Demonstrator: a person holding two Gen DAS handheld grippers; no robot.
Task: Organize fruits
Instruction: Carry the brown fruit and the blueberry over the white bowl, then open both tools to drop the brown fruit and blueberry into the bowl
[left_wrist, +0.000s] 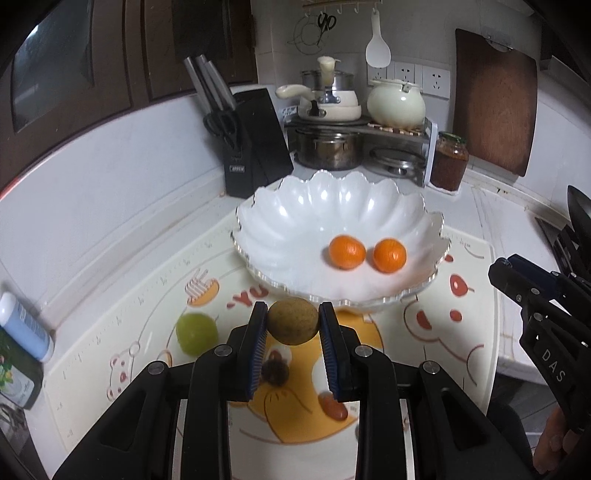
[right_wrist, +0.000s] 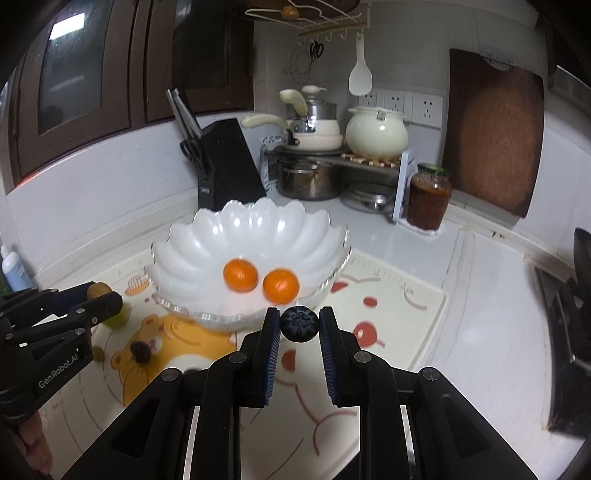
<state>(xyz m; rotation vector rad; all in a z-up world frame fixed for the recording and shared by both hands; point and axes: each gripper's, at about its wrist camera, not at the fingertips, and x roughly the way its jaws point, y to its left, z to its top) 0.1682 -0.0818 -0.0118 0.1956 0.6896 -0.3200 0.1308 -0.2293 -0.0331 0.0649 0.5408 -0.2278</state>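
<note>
White worktop (left_wrist: 140, 221) runs into a tiled corner, and a printed bear mat (left_wrist: 147, 314) covers its near middle. At the left edge a blue-white bottle (left_wrist: 26, 325) lies against the wall, with bare worktop between it and the mat. On the mat's left part sits a green fruit (left_wrist: 195, 334), clear of everything around it, and a small dark fruit (left_wrist: 275, 371) lies on the mat below the left tool (left_wrist: 293, 325). That tool is closed on a brown-green round fruit (left_wrist: 293, 322), pads pressing both sides, held above the mat just short of the near rim of the scalloped white bowl (left_wrist: 288, 214). The bowl stands on the mat's far half; two oranges (left_wrist: 347, 252) lie side by side, apparently touching, right of its centre, leaving its left half open. Behind the bowl a black knife block (left_wrist: 255, 144) stands toward the back left, then a rack with pots (left_wrist: 328, 147), both apart from the bowl's far rim. The right tool (right_wrist: 299, 325) grips a dark, ridged round fruit (right_wrist: 299, 324) between its pads, also held just before the bowl's near rim. A jar of red paste (right_wrist: 428, 197) stands at the back right beside the rack, and a wooden board (right_wrist: 491, 136) leans on the wall. Right of the mat the worktop is bare up to a dark stove edge (right_wrist: 565, 306).
</note>
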